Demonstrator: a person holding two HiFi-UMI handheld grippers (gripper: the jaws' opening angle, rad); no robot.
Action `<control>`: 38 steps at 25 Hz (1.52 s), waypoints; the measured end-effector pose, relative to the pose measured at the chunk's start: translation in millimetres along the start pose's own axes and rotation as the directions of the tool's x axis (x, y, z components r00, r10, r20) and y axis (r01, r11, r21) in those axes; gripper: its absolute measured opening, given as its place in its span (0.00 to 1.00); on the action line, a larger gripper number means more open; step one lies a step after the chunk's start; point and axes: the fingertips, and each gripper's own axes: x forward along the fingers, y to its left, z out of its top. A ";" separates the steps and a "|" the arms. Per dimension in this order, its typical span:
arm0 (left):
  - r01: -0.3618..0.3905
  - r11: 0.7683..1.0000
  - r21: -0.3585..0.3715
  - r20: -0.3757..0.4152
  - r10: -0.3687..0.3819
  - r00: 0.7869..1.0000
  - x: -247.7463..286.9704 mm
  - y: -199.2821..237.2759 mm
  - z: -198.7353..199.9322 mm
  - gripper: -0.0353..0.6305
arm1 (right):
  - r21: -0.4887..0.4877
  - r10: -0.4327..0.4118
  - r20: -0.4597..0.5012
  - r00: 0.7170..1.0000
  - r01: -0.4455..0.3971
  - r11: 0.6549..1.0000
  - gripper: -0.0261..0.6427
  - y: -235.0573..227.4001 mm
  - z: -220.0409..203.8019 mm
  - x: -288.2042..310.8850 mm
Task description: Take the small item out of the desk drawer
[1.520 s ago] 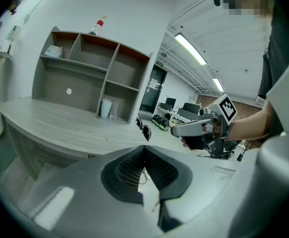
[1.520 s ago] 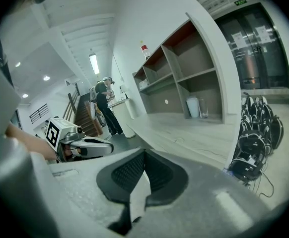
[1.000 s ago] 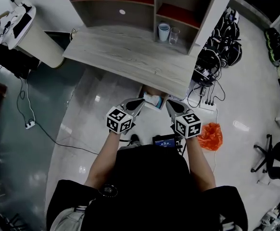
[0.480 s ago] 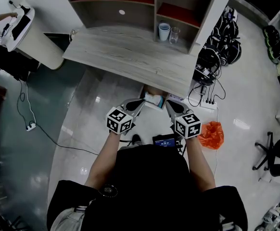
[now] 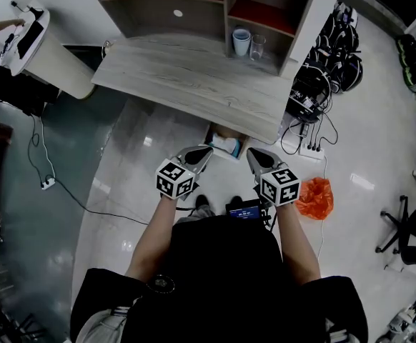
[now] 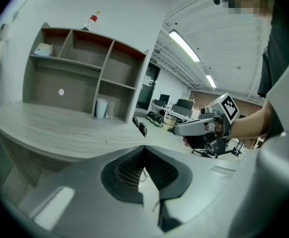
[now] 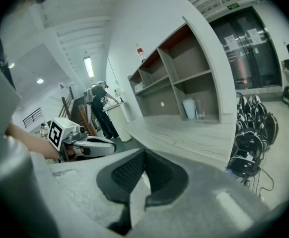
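Note:
The wooden desk [image 5: 194,77] stands ahead of me, and the drawer [image 5: 214,130] under its front edge is pulled out. A small white and pale blue item [image 5: 226,146] lies inside it. My left gripper [image 5: 206,150] hovers just in front of the drawer, to its left, shut and empty. My right gripper [image 5: 252,154] hovers at the drawer's right, also shut with nothing held. In the left gripper view the left gripper [image 6: 144,149] has its pads together, and the right gripper [image 6: 200,128] shows beside it. The right gripper view shows the right gripper [image 7: 144,153] with pads touching.
A white cup [image 5: 241,41] and a glass [image 5: 258,47] stand in the desk's shelf unit. Black gear and cables [image 5: 322,73] pile up right of the desk, with an orange bag [image 5: 313,199] on the floor. A white round table [image 5: 47,52] and a cable [image 5: 45,183] lie left.
Both grippers keep their places in front of me, still shut. The head view has tipped a little, so the desk and drawer sit slightly higher in the picture.

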 end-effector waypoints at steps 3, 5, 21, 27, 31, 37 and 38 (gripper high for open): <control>-0.020 1.000 0.004 -0.017 0.020 1.000 4.9 -0.1 -1.7 0.06 | 0.003 0.019 -0.009 1.000 -0.019 1.000 0.04 -10.2 -0.6 -5.0; -0.026 1.000 0.016 -0.035 0.027 0.999 8.8 -0.5 -3.4 0.06 | 0.001 0.031 -0.016 0.999 -0.031 1.000 0.04 -17.5 -1.9 -8.3; 0.064 0.982 0.180 -0.224 -0.022 0.974 46.1 24.8 -26.2 0.06 | -0.006 0.098 -0.065 0.993 -0.099 0.995 0.04 -23.8 -18.0 22.8; 0.107 0.970 0.216 -0.302 -0.038 0.952 64.7 42.8 -48.6 0.06 | 0.013 0.095 -0.087 0.992 -0.095 0.995 0.04 -29.1 -29.3 45.5; 0.150 0.957 0.250 -0.387 -0.043 0.921 77.0 51.4 -72.8 0.06 | 0.024 0.095 -0.104 0.990 -0.093 0.995 0.04 -32.9 -38.6 58.8; 0.237 0.909 0.343 -0.465 -0.055 0.883 102.2 60.3 -104.5 0.06 | 0.050 0.089 -0.112 0.990 -0.084 0.995 0.04 -41.9 -54.0 70.8; 0.249 0.902 0.353 -0.479 -0.055 0.876 105.8 61.3 -108.9 0.06 | 0.055 0.088 -0.112 0.990 -0.082 0.995 0.04 -43.7 -56.1 71.8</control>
